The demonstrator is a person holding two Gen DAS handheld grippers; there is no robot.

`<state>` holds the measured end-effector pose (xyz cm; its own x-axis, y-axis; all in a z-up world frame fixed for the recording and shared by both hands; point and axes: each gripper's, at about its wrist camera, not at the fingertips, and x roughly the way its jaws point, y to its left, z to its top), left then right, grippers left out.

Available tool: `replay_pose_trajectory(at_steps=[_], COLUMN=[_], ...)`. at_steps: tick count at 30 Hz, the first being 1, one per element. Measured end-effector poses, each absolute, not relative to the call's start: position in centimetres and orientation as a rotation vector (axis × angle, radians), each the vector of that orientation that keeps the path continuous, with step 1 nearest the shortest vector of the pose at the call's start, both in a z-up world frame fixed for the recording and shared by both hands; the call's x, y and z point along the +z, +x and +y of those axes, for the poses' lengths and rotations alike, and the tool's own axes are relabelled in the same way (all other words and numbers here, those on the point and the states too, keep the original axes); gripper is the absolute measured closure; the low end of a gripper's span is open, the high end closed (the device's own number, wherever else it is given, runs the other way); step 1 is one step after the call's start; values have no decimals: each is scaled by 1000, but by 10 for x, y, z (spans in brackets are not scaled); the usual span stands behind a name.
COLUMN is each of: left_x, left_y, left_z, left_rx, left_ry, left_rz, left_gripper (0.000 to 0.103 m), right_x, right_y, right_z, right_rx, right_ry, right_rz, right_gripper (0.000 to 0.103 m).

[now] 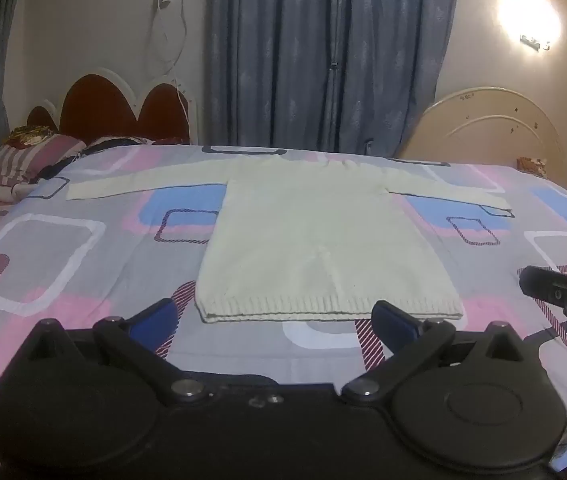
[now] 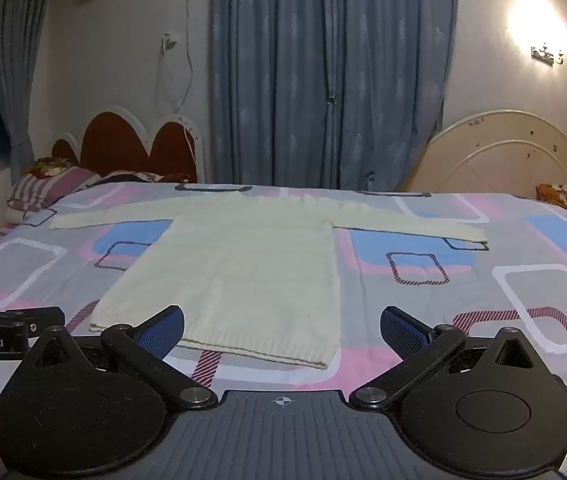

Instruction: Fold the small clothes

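Observation:
A small cream knit sweater [image 1: 315,240] lies flat on the bed, hem toward me, both sleeves spread out to the sides; it also shows in the right wrist view [image 2: 243,264]. My left gripper [image 1: 275,316] is open and empty, hovering just in front of the ribbed hem. My right gripper [image 2: 283,328] is open and empty, near the hem's right corner. The right gripper shows at the right edge of the left wrist view [image 1: 563,292]; the left gripper shows at the left edge of the right wrist view [image 2: 3,324].
The bed sheet [image 1: 83,280] is grey with pink, blue and white squares. Pillows [image 1: 31,156] and a red headboard [image 1: 123,108] are at the far left. Blue curtains [image 1: 323,60] hang behind. A cream headboard [image 1: 495,128] stands at the far right.

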<state>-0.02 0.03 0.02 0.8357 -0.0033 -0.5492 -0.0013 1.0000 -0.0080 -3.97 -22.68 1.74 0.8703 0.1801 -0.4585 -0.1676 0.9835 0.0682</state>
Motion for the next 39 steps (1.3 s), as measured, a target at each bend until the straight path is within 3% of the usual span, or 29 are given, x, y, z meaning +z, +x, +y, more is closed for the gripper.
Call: replay_pose_trajectory(at_steps=[39], left_x=[-6], left_y=[1], left_z=[0], left_rx=[31], left_ry=[-7], left_rz=[582], left_gripper=[0], right_x=[17], right_y=[-35], right_z=[-220], right_rx=[181], right_ry=[22], right_rz=[484], right_gripper=[0])
